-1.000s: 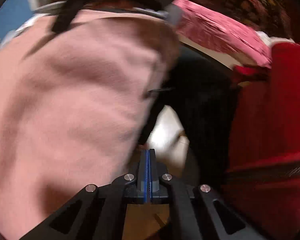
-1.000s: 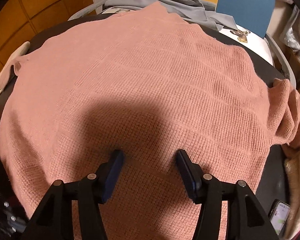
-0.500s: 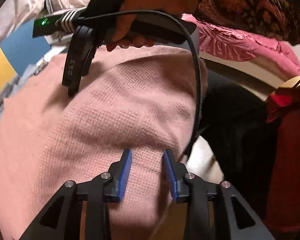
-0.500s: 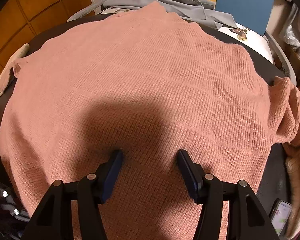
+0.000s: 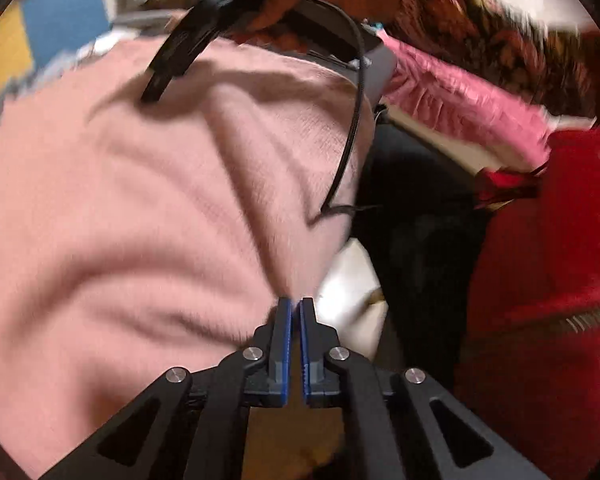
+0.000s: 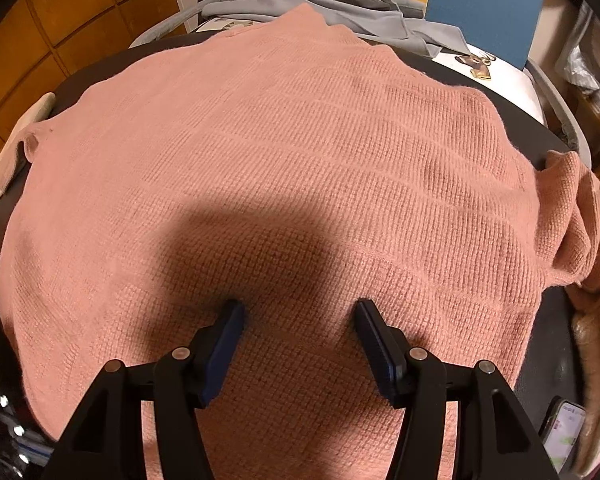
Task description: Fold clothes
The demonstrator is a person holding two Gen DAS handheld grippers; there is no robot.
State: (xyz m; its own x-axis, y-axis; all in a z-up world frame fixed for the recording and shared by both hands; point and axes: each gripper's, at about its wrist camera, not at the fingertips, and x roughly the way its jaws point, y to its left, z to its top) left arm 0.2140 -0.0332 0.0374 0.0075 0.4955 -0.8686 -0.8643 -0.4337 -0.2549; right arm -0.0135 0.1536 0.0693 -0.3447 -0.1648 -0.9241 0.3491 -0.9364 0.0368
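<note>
A pink knit sweater (image 6: 292, 152) lies spread over a dark round table (image 6: 100, 72). My right gripper (image 6: 298, 312) is open, its fingers resting on the sweater near its front edge. In the left wrist view my left gripper (image 5: 296, 308) is shut on the sweater's edge (image 5: 292, 280), and folds radiate from the pinch. The sweater (image 5: 140, 208) fills the left of that blurred view. The right gripper's body (image 5: 180, 56) and the hand holding it show at the top, pressing on the cloth.
A grey garment (image 6: 360, 12) lies at the table's far side by a blue panel (image 6: 484, 4). A phone (image 6: 564, 436) lies at the lower right. A cream cloth (image 6: 4, 176) hangs at the left edge. Red fabric (image 5: 552, 240) and pink fabric (image 5: 460, 96) lie right of the table.
My left gripper opened half a second ago and has now shut on the sweater's edge, pulling folds into the cloth. The right gripper has stayed open in place.
</note>
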